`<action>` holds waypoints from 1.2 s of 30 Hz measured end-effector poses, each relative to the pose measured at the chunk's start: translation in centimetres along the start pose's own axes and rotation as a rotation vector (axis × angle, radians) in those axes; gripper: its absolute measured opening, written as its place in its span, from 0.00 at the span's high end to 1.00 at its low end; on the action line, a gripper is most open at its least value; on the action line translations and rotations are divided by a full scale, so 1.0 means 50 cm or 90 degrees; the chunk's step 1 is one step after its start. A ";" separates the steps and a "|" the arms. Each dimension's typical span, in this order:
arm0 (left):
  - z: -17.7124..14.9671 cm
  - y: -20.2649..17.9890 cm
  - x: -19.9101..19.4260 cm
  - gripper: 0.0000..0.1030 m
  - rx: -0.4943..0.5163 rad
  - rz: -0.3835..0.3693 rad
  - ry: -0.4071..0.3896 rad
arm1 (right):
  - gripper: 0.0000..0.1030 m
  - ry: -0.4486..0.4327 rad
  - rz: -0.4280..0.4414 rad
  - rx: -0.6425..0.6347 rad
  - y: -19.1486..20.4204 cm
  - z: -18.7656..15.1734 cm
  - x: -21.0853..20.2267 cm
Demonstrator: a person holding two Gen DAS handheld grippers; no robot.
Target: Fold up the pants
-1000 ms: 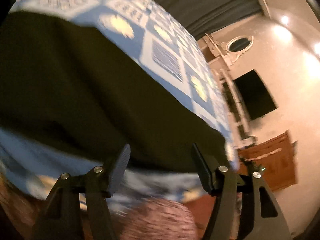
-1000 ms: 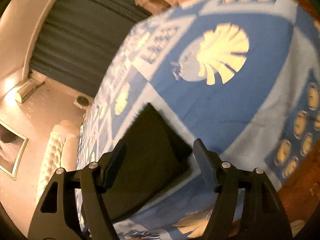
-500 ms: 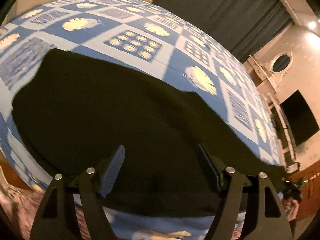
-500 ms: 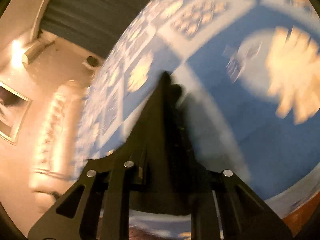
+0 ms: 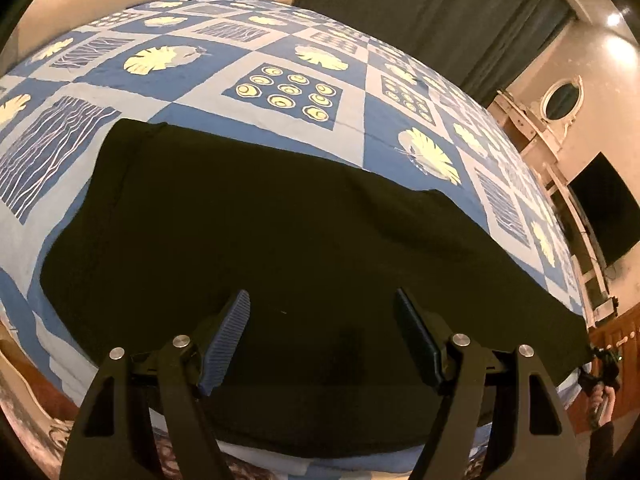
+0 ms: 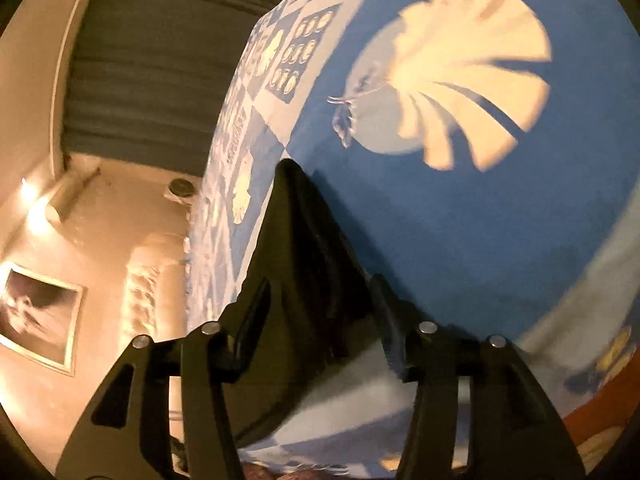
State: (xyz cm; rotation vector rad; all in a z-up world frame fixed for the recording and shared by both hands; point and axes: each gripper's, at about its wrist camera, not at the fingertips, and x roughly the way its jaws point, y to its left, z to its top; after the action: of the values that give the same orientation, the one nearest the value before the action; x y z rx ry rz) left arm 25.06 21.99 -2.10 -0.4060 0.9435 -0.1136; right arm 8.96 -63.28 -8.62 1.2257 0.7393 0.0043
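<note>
Your left gripper (image 5: 322, 340) is hovering apart above the pants (image 5: 280, 232) lying on the bedspread (image 5: 280, 60); your right gripper (image 6: 320, 320) is opening around their corner, risking pinching bedspread too.

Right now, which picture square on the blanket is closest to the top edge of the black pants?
The dark blue square with nine yellow rings, just above the black pants.

Dim warm light from wall lamps (image 6: 30, 204), strong fisheye bending at edges, perhaps motion blur on the right wrist view
</note>
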 end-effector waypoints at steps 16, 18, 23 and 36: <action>0.049 0.085 -0.010 0.29 -0.063 -0.031 -0.005 | 0.90 -0.008 0.043 0.055 0.036 -0.016 0.052; 0.053 0.097 -0.014 0.29 -0.070 -0.023 0.000 | 0.90 -0.015 0.008 0.053 0.035 -0.026 0.047; 0.052 0.112 -0.020 0.29 -0.053 -0.007 0.025 | 0.90 -0.058 -0.023 -0.020 0.110 -0.047 0.032; 0.046 0.099 0.001 0.17 -0.033 0.010 0.036 | 0.90 -0.087 -0.136 -0.276 0.424 -0.204 0.053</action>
State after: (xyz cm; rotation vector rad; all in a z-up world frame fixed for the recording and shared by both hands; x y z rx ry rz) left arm 26.53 27.20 -2.89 -0.4450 1.0060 -0.0869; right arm 13.79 -45.82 6.63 0.7240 0.7015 -0.0899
